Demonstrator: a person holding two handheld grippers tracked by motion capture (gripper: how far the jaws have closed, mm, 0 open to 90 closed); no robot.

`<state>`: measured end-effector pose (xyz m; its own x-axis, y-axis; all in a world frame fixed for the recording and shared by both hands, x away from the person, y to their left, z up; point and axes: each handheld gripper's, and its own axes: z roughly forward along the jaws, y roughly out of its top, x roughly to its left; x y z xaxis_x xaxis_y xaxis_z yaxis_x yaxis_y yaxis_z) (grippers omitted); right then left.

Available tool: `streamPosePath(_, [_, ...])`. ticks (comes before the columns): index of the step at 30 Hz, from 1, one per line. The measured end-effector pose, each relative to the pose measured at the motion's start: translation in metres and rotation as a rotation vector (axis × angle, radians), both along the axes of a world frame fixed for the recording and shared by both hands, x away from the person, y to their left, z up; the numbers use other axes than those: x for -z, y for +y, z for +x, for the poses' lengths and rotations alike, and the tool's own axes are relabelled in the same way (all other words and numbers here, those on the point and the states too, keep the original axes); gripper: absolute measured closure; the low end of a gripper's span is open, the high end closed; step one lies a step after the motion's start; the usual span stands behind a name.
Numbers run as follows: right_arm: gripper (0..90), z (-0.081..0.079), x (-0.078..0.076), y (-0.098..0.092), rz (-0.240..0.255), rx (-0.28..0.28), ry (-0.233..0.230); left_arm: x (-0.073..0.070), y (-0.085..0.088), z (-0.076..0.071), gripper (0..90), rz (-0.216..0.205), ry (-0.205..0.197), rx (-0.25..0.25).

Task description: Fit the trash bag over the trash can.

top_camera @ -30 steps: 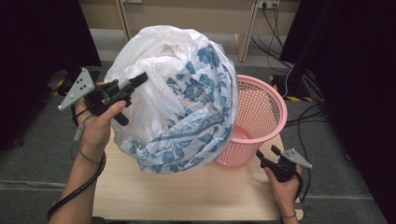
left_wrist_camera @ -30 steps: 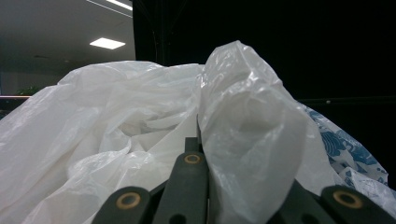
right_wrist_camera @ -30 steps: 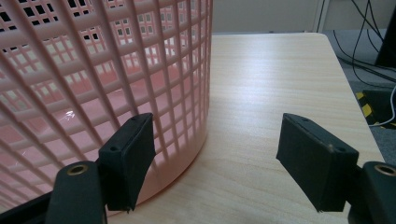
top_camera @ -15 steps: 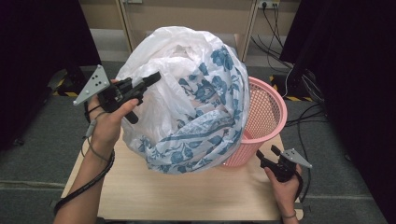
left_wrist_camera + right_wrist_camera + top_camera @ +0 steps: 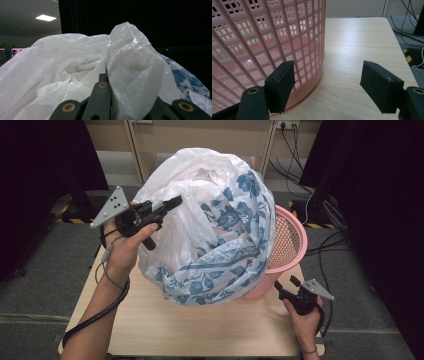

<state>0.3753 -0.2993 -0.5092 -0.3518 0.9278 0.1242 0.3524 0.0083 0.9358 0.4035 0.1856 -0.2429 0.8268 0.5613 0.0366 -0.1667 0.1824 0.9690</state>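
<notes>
Left gripper point(image 5: 172, 201): raised well above the surface, pointing toward the upper right of the high view; grey three-cornered plate at its back end; jaws closed, pinching a fold of the plastic bag.
Left hand point(image 5: 131, 240): wrapped around the gripper body from below, wrist bent back, forearm rising steeply from the bottom left of the high view; cable looped round the wrist.
Left gripper view: film of the bag bunched right at the jaw tips, a creased white fold standing above them.
Plastic bag point(image 5: 215, 225): large, white with a blue flower print, billowed and held up in the air; its lower edge hangs just above the surface point(image 5: 200, 330); its right side drapes across the basket's rim.
Pink basket point(image 5: 287, 242): lattice-walled, upright on the far right part of the surface, partly hidden behind the bag.
Right gripper point(image 5: 285, 287): low, near the surface's right front edge, pointing up-left toward the basket's base; jaws wide apart, holding nothing.
Right hand point(image 5: 304, 317): grips from below, forearm short and nearly vertical in the high view.
Right gripper view: one jaw close against the basket's lattice wall point(image 5: 274, 45); touching or not, cannot tell; the other over bare wood.
</notes>
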Motion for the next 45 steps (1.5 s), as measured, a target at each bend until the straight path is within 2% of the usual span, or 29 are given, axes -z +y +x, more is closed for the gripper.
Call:
streamPosePath(20, [27.7, 0.000, 0.000, 0.000, 0.000, -0.002, 0.001, -0.004, -0.032, 0.016, 89.5, 0.034, 0.025, 0.036])
streamPosePath(36, [27.7, 0.000, 0.000, 0.000, 0.002, -0.003, 0.001, -0.010, -0.054, 0.022, 89.5, 0.066, 0.032, 0.062])
streamPosePath(45, [27.7, 0.000, 0.000, 0.000, 0.000, -0.003, 0.001, -0.018, -0.063, 0.021, 89.5, 0.080, 0.019, 0.075])
